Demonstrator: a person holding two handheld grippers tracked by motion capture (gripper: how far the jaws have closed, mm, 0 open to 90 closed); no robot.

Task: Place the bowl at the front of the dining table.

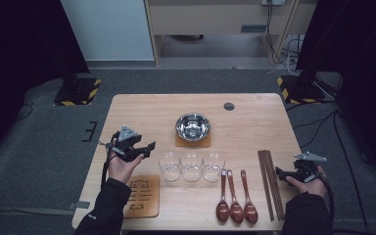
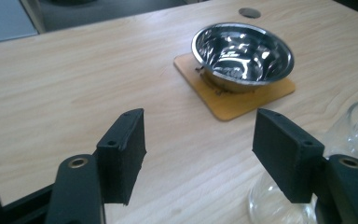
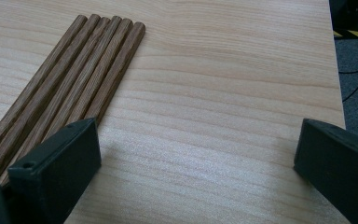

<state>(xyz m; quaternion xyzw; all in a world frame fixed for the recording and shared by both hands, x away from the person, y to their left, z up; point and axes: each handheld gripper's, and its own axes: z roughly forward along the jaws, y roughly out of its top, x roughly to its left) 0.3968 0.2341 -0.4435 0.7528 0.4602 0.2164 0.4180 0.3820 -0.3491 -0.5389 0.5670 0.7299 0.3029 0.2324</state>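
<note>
In the left gripper view, the nearest glass (image 2: 279,205) is cut off at lower right, partly hidden behind the left gripper (image 2: 198,156), whose fingers stand apart, empty. At right in the high view, the right gripper (image 1: 280,172) is seen beside the chopsticks (image 1: 270,183); its fingers are recorded wide apart, empty.

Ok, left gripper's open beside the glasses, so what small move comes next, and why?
Probably ease the left gripper toward the nearest glass until its rim sits between the fingers. They stand apart with nothing between them, and that glass lies just off to one side.

3 spoons (image 1: 236,200) – bowl (image 1: 193,126) on coaster (image 1: 193,142)
</note>
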